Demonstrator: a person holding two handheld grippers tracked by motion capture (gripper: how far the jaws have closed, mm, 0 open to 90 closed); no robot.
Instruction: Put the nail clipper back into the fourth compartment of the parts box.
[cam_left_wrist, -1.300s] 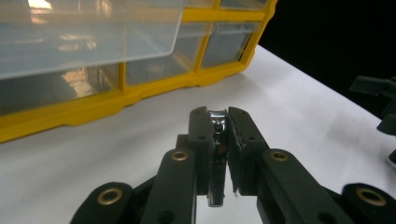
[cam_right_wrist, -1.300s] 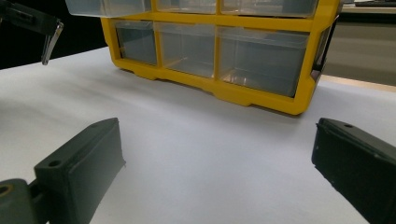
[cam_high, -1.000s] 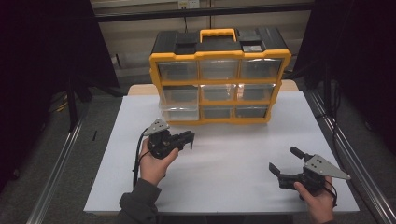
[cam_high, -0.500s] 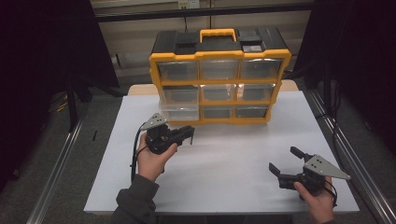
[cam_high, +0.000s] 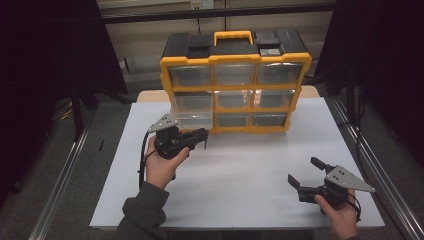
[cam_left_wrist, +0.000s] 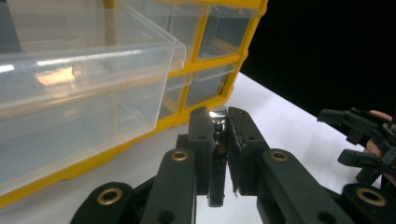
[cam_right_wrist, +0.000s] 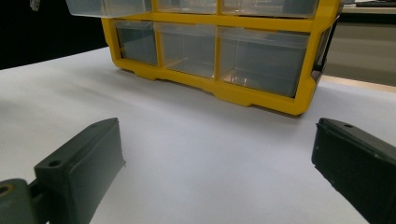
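Metal piece between left gripper jaws

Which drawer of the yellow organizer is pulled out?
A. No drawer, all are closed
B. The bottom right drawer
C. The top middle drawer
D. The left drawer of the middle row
D. In the high view the clear drawer at the left of the middle row juts out from the yellow organizer, just above the left gripper, which is shut on a small shiny metal piece.
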